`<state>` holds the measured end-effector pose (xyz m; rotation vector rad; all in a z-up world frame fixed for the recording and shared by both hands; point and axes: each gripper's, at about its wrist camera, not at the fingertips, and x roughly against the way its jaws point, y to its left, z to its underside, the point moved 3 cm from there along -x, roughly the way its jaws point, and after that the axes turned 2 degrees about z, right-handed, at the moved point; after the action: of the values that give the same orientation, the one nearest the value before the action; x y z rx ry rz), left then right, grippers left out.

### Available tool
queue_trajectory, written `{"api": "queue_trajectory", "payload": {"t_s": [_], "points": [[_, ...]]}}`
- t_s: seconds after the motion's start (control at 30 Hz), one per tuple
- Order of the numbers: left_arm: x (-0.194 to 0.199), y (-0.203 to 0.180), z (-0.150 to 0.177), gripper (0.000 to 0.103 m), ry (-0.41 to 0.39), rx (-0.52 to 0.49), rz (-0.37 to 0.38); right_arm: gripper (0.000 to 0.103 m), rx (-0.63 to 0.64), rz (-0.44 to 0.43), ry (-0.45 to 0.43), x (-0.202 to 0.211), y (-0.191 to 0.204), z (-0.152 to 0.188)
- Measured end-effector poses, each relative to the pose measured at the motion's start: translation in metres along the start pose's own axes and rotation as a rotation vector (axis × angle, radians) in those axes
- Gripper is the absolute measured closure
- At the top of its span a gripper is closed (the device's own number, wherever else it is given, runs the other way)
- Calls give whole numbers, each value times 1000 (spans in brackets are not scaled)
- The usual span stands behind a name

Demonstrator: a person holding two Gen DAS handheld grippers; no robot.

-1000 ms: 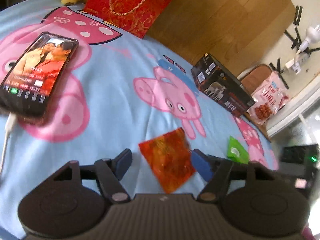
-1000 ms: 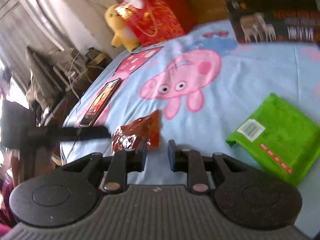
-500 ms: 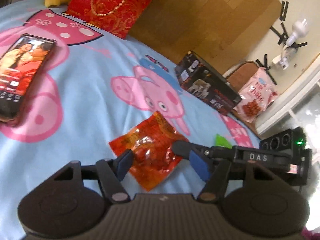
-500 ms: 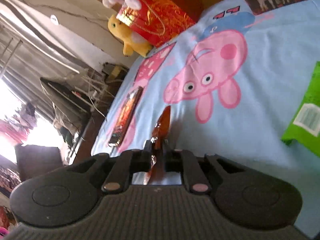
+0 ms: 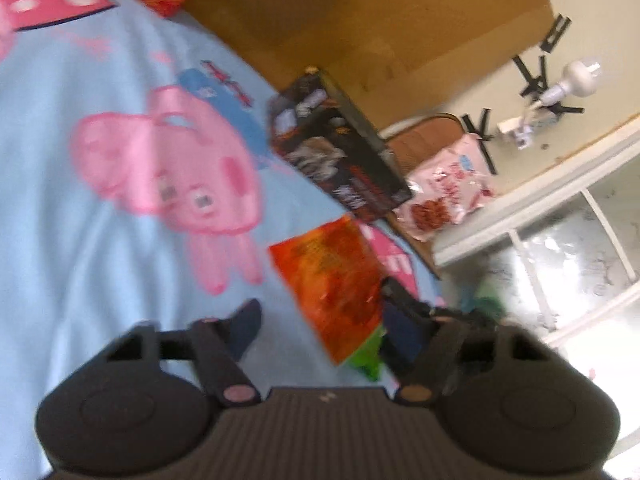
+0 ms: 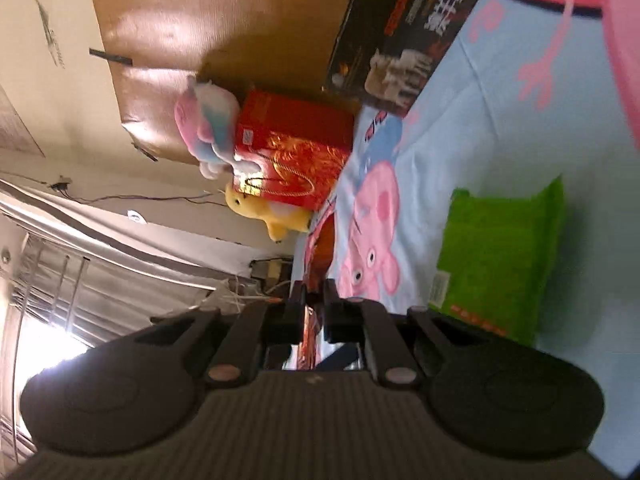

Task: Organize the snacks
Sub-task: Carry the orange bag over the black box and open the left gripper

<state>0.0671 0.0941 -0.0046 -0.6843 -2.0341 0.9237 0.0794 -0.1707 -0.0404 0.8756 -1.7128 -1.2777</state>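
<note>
The orange snack packet (image 5: pixel 336 284) has risen off the blue bedsheet (image 5: pixel 80 220) since the earlier frame, clamped edge-on between the right gripper (image 6: pixel 315 316) fingers at lower centre. The left gripper (image 5: pixel 320 320) fingers are spread apart, holding nothing. At right, the green packet (image 6: pixel 496 256) lies flat on the bedsheet, below the dark box (image 6: pixel 404 36).

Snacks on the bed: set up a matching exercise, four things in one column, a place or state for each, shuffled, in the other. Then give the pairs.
Things:
1. orange-red packet
2. green packet
3. black box
4. left gripper

Places or states:
A. lying flat on the blue sheet
B. open, holding nothing
C. pinched in the right gripper
D. at the sheet's far edge, by the wooden panel

Pairs: 1-C, 2-A, 3-D, 4-B
</note>
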Motion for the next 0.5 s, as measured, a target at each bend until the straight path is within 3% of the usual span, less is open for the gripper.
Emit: {"api": "queue_trajectory", "payload": {"t_s": [0.03,0.1,0.3,0.4,0.5], "points": [[-7,-6,-5,67,18,-8,9,92,5,-4,-6,3,2,-3],[-20,-19,-20,69,29,-51,0,92,40,10,-33,9,9,-11],[-64,-70,-87,68,22,-237,-60,91,288,112,-152,16,54,-65],[-95,-88,-127,67,-2,-299,-147,90,416,195,-217,1,73,-100],[-127,-93,-158,67,-39,-354,-288,90,499,292,-244,-23,76,-134]]}}
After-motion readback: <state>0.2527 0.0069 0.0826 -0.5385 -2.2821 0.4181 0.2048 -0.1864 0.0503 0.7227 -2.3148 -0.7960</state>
